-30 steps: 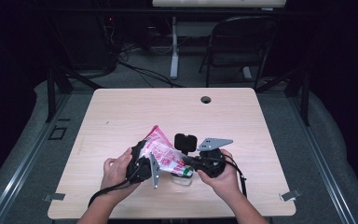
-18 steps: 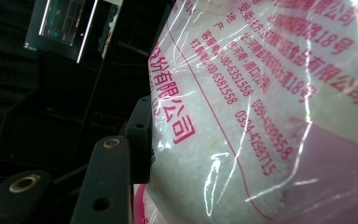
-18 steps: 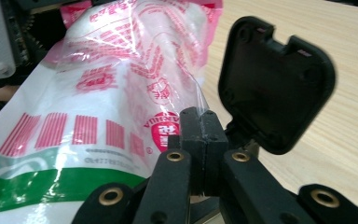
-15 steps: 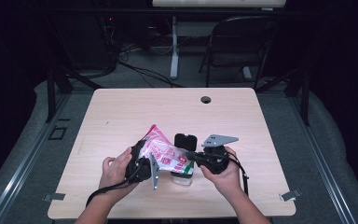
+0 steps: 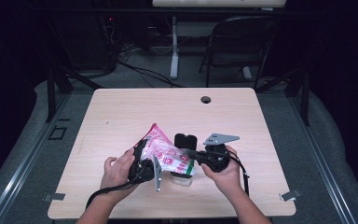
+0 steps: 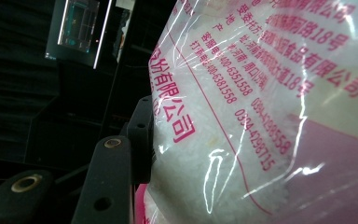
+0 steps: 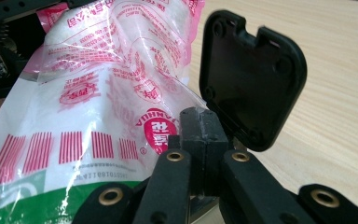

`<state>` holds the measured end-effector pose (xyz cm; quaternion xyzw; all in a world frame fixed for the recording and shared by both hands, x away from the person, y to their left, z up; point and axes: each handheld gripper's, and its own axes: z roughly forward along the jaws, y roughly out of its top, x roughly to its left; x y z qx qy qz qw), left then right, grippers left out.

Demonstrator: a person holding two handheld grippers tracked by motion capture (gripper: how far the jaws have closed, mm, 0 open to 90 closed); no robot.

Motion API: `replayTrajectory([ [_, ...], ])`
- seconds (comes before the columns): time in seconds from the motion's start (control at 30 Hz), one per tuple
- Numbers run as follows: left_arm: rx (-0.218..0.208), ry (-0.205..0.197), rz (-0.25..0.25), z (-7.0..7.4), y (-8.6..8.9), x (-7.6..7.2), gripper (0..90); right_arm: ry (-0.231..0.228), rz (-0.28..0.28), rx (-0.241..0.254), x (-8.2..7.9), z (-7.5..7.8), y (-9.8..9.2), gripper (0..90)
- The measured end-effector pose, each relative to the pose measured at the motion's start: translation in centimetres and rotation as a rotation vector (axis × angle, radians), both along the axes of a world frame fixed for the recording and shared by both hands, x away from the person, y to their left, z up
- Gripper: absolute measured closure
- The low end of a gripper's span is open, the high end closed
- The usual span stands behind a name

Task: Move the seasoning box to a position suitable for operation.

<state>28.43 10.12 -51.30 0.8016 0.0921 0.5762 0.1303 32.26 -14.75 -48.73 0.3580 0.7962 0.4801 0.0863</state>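
Observation:
A clear plastic bag (image 5: 165, 151) with pink and red print, full of white grains, hangs tilted just above the table between both hands. My left gripper (image 5: 144, 158) clamps the bag's body (image 6: 261, 116); one black finger (image 6: 140, 135) presses its side and the other is hidden behind it. My right gripper (image 5: 193, 154) is shut, its tips (image 7: 200, 123) pinching the bag's (image 7: 88, 107) clear lower edge. A black rounded-square flap (image 5: 185, 141) stands upright just beyond the bag, close behind the right jaws (image 7: 251, 74).
A small clear container (image 5: 182, 178) sits on the light wooden table (image 5: 121, 112) under the bag's lower end. A cable hole (image 5: 206, 99) lies near the far edge. A chair (image 5: 242, 42) and cables stand beyond the table in the dark.
My right hand has edged slightly to the right with the bag's edge still pinched. The left hand and the bag have hardly moved.

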Motion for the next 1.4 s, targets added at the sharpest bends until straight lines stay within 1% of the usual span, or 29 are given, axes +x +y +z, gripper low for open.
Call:
replayTrajectory([
  [0.07,0.005,-0.001,-0.001,-0.3,-0.1,0.1,57.4,0.006,-0.006,-0.007,0.1,-0.3,0.0,90.0],
  [0.1,0.008,-0.007,-0.001,-0.4,-0.1,0.1,57.5,0.005,-0.007,-0.003,0.2,-0.4,0.0,90.0],
  [0.13,0.009,-0.002,0.002,-0.5,-0.1,0.1,57.5,0.008,-0.007,-0.005,0.3,-0.5,0.0,90.0],
  [0.17,0.006,-0.010,-0.001,-0.6,-0.1,0.1,57.5,0.009,-0.007,-0.008,0.3,-0.5,-0.1,90.0],
  [0.2,0.006,-0.011,-0.003,-0.7,-0.2,0.2,57.5,0.008,-0.011,-0.001,0.3,-0.6,0.0,90.0],
  [0.3,0.004,-0.016,-0.001,-0.9,-0.2,0.2,57.5,0.013,-0.013,-0.009,0.5,-0.7,-0.1,90.0],
  [0.37,0.004,-0.022,-0.001,-1.1,-0.2,0.1,57.6,0.020,-0.013,-0.004,0.5,-0.8,-0.2,90.0],
  [0.57,0.008,-0.026,-0.005,-1.3,0.0,-0.3,57.8,0.028,0.003,-0.002,0.3,-1.0,-0.1,90.0],
  [0.63,0.009,-0.026,-0.006,-1.3,0.1,-0.4,57.9,0.037,0.011,-0.009,0.3,-0.9,-0.1,90.0],
  [0.73,0.012,-0.029,-0.010,-1.2,0.2,-0.5,57.9,0.045,0.021,-0.003,0.2,-0.9,-0.1,90.0],
  [0.77,0.017,-0.033,-0.010,-1.2,0.2,-0.6,57.9,0.047,0.028,0.006,0.2,-0.9,-0.1,84.9],
  [0.83,0.023,-0.037,-0.017,-1.2,0.2,-0.6,58.0,0.055,0.041,0.035,0.2,-0.9,0.0,80.0],
  [0.9,0.030,-0.040,-0.014,-1.2,0.2,-0.7,58.0,0.049,0.037,0.020,0.2,-0.8,0.1,77.5],
  [0.93,0.036,-0.044,-0.022,-1.1,0.2,-0.7,58.0,0.047,0.038,0.019,0.2,-0.8,0.2,76.5],
  [0.97,0.034,-0.046,-0.020,-1.2,0.2,-0.8,58.0,0.045,0.037,0.018,0.1,-0.8,0.3,76.3],
  [1.1,0.053,-0.053,-0.026,-1.1,0.2,-0.9,58.2,0.041,0.036,0.008,0.1,-0.8,0.3,78.7],
  [1.23,0.060,-0.058,-0.031,-1.1,0.3,-1.0,58.5,0.040,0.033,0.011,0.0,-0.8,0.4,81.0],
  [1.27,0.058,-0.053,-0.028,-1.0,0.3,-1.0,58.6,0.039,0.034,0.007,0.0,-0.8,0.4,82.2],
  [1.3,0.067,-0.057,-0.027,-1.0,0.3,-1.0,58.6,0.042,0.036,0.011,0.0,-0.8,0.3,84.1],
  [1.37,0.070,-0.056,-0.024,-1.0,0.3,-1.0,58.7,0.048,0.043,0.009,0.0,-0.8,0.3,87.8],
  [1.4,0.080,-0.065,-0.026,-0.9,0.4,-1.0,58.7,0.049,0.046,0.008,-0.1,-0.8,0.3,88.8],
])
